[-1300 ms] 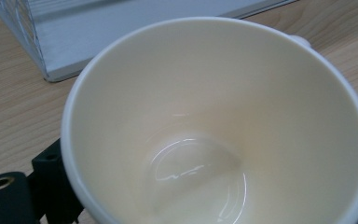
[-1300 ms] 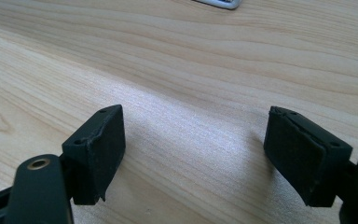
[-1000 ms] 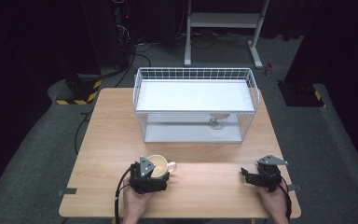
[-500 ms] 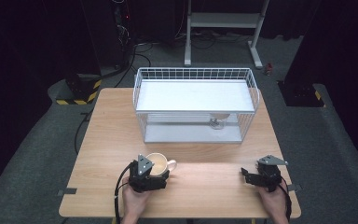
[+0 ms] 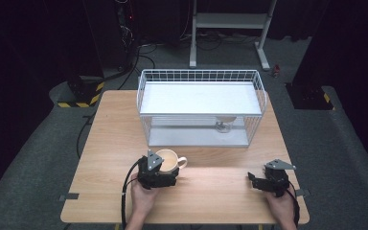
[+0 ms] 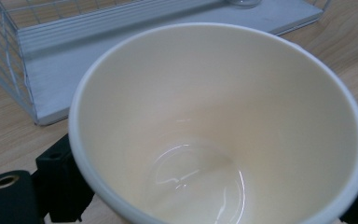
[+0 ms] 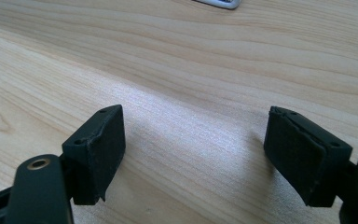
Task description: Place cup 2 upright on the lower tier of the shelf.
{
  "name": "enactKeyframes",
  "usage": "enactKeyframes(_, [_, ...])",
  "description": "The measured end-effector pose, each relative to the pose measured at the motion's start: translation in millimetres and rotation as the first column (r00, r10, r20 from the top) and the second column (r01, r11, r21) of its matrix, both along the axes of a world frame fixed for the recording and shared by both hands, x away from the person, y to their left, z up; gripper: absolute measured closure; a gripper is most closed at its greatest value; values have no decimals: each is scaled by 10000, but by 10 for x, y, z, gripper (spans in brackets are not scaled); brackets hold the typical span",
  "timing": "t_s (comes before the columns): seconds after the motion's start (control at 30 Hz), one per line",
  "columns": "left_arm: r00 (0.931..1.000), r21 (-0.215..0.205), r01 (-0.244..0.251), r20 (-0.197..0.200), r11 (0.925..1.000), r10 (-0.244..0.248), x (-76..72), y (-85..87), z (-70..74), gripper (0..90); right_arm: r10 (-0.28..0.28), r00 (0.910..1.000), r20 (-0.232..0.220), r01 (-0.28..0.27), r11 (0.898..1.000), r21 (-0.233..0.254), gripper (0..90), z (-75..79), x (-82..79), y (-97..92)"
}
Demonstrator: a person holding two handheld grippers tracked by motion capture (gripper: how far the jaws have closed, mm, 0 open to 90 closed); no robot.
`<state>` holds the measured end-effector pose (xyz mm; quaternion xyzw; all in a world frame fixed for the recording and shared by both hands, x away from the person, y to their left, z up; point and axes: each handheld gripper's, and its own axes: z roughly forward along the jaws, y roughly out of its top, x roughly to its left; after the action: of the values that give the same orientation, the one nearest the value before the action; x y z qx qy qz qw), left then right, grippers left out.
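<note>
1. nearest the person, at the near right of the wooden table (image 5: pixel 110 139), the right gripper (image 5: pixel 258 182) rests in a hand; its view shows both black jaws standing well apart over bare wood, with nothing between them.
2. at the near left, the left gripper (image 5: pixel 170 177) is in the other hand, with a cream mug (image 5: pixel 167 160) between its jaws.
3. looking along that gripper, the mug (image 6: pixel 219 126) is empty and glossy inside; a jaw sits just beside the wall on either side, spread wide around the body. it looks gripped, though the contact itself is hidden by the rim.
4. the mug's handle (image 5: pixel 182 162) points right, away from the gripper.
5. judged by its look, the mug is glazed ceramic: stiff, fairly heavy, slippery and breakable. a firm hold across the body, low on the wall, seems safest; the rim alone would slip.
6. farther off, at the middle of the table, stands a white wire basket (image 5: pixel 201 76) with a white shelf on top.
7. under that shelf, towards the right, is a small clear glass (image 5: pixel 224 125).
</note>
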<state>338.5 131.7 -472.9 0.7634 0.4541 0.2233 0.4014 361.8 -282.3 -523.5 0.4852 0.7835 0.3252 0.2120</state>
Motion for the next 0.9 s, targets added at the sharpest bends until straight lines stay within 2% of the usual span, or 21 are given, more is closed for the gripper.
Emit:
enactKeyframes(0.1, [10000, 286, 59, 75, 9996, -62, 64, -29, 9, 89, 1, 10000, 0, -1, 10000, -2, 208, 0, 0, 0])
enactKeyframes(0.2, [10000, 114, 35, 8, 9999, -35, 111, -36, 18, 89, -18, 10000, -20, 18, 10000, 4, 208, 1, -2, 1])
enactKeyframes(0.4, [9998, 34, 25, 198, 10000, -26, 162, -60, 69, 89, -12, 10000, -17, 12, 10000, 3, 208, 1, -1, 1])
enactKeyframes(0.7, [9995, 281, 142, 273, 9995, -150, 272, -113, 126, 89, -12, 10000, -16, 12, 10000, 5, 208, 1, 0, 1])
enactKeyframes(0.9, [9999, 47, 41, 132, 10000, -42, 346, -130, 92, 89, -11, 10000, -16, 11, 10000, 4, 208, 0, 0, 0])
